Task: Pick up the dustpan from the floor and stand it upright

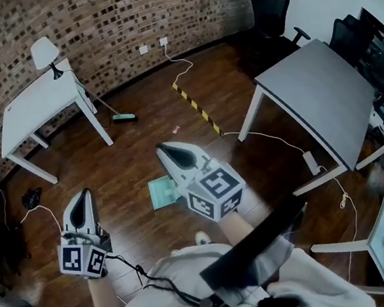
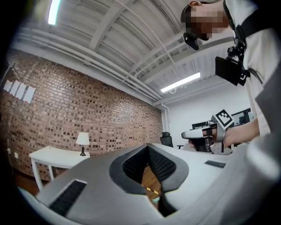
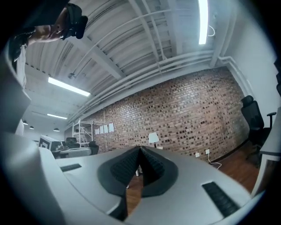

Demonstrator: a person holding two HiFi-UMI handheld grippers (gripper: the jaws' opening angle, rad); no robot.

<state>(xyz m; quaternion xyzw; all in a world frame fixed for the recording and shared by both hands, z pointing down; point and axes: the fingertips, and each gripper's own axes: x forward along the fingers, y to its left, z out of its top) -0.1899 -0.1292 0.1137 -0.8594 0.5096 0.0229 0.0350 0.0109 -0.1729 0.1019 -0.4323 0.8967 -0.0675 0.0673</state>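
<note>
Head view shows the green dustpan (image 1: 160, 192) on the wooden floor (image 1: 142, 149), partly hidden behind the right gripper (image 1: 166, 149), which like the left gripper (image 1: 83, 196) hovers closed and empty, so whether it already stands upright is unclear.

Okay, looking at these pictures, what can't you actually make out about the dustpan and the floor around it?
- dustpan: head view, its right part is hidden behind the right gripper; its handle cannot be seen.
- dark object on the floor near the left edge: head view, too small and dark to identify.
- Most of the floor: both gripper views, blocked by each gripper's own body.
</note>
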